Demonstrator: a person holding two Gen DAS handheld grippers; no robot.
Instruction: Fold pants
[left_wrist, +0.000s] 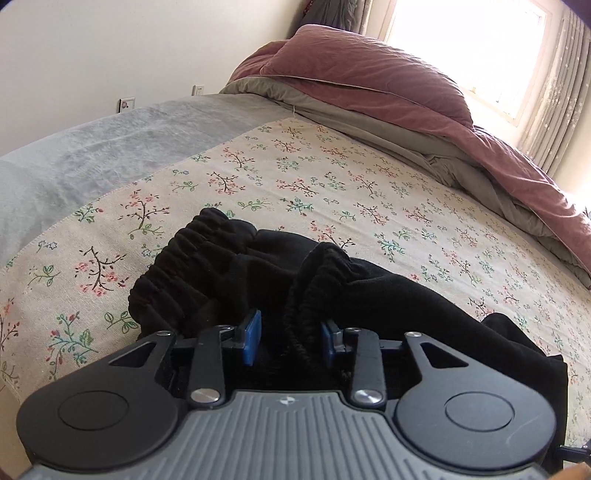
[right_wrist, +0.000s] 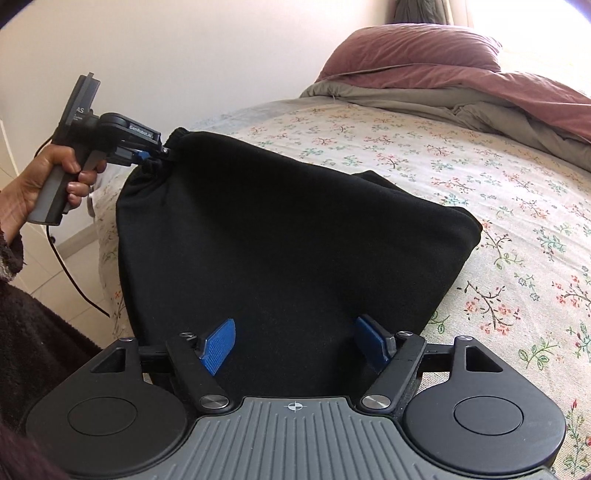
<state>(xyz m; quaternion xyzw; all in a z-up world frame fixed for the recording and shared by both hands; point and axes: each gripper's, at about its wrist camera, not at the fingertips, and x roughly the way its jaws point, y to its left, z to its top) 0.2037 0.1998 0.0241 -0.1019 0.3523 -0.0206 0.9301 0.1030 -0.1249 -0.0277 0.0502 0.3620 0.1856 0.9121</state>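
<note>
Black pants (left_wrist: 221, 266) lie bunched on the floral bedsheet (left_wrist: 332, 184), their gathered elastic waistband (left_wrist: 177, 254) toward the left. My left gripper (left_wrist: 291, 341) stands over the waistband. A fold of the band runs between its blue pads, close to the right pad (left_wrist: 328, 345), and the left pad stands off it. In the right wrist view the pants (right_wrist: 288, 229) form a broad flat black shape. The left gripper (right_wrist: 155, 157) is at their far left corner, held by a hand (right_wrist: 55, 173). My right gripper (right_wrist: 295, 343) hovers at the near edge, jaws wide apart, gripping nothing.
A pink quilt (left_wrist: 388, 85) over a grey-green layer is heaped at the far side of the bed, under a bright window (left_wrist: 472, 48). A grey blanket (left_wrist: 92, 155) covers the bed's left part. The bed edge, tiled floor (right_wrist: 66, 266) and a cable (right_wrist: 70, 273) are at the left.
</note>
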